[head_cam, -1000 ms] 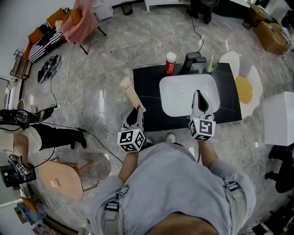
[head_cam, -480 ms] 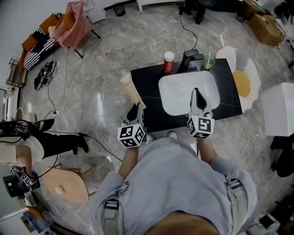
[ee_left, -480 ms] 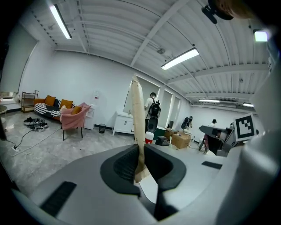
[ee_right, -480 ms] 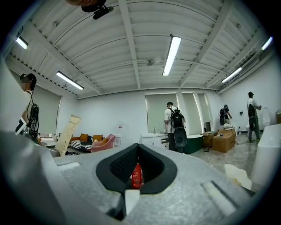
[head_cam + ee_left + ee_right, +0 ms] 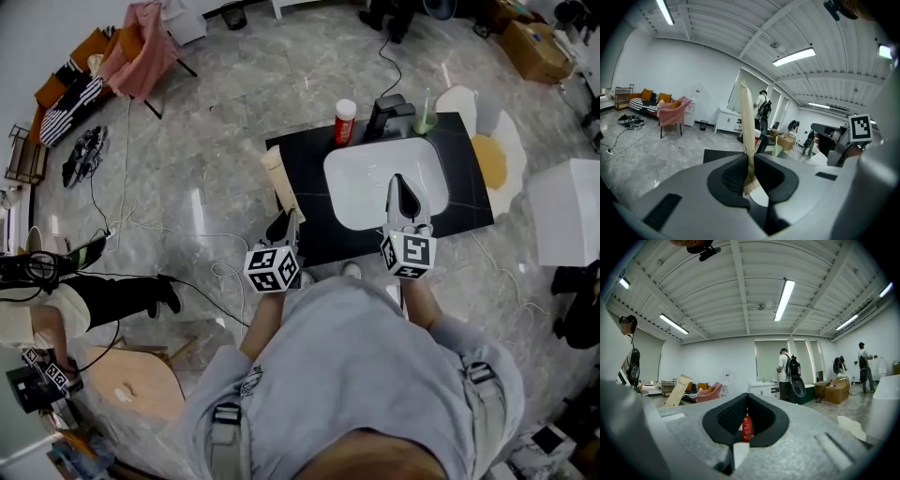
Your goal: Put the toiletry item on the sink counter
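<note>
The left gripper [image 5: 749,157] is seen with its 2 jaws pinched on the near end of a long, flat beige tube [image 5: 746,117]; the dark pads are pressed against the tube's 2 flat sides, and only the thickness of the tube is left between them. The tube is held standing up out of the jaws, leaning a little. In the head view it is carried in the air at the left edge of the black sink counter [image 5: 469,202], beside the near left corner, with its far end reaching along that edge; no contact between the tube and the counter can be made out. The right gripper [image 5: 748,397] is held with its 2 jaws pressed together at the tips, and nothing is gripped by them. Through the hollow between its pads a red bottle [image 5: 345,122] with a white cap is seen, but that bottle stands well apart from it, at the far edge of the counter. In the head view the right gripper is pointed out over the white basin [image 5: 361,192], which is set in the middle of the counter. A black tap [image 5: 386,117] stands just right of the red bottle, and a green cup [image 5: 427,122] is placed further right along the same far edge.
</note>
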`<move>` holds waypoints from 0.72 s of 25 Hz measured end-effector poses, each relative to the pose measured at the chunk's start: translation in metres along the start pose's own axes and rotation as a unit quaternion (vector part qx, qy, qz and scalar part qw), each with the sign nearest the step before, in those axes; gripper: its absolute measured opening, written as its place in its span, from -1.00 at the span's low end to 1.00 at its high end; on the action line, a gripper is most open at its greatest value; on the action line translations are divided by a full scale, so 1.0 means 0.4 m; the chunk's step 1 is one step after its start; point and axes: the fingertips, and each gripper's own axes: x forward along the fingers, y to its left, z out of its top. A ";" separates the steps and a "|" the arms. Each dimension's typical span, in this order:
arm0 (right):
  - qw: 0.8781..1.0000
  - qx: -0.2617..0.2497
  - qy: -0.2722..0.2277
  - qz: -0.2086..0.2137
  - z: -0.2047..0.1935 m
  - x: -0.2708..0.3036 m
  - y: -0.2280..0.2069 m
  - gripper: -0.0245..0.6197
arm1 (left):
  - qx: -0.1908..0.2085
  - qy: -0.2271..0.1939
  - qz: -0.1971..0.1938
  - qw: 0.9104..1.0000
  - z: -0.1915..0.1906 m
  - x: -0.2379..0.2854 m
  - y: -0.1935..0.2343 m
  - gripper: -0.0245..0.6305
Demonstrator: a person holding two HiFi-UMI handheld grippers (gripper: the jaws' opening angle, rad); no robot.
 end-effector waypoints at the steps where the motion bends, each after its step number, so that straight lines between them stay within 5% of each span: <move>1: 1.000 -0.001 0.001 -0.002 -0.001 -0.001 -0.002 -0.91 | -0.003 0.005 -0.003 1.000 -0.007 0.004 0.002 -0.81; 18: 0.999 -0.005 0.018 -0.032 -0.025 -0.010 -0.040 -0.91 | -0.036 0.072 -0.022 0.997 -0.126 0.077 0.040 -0.82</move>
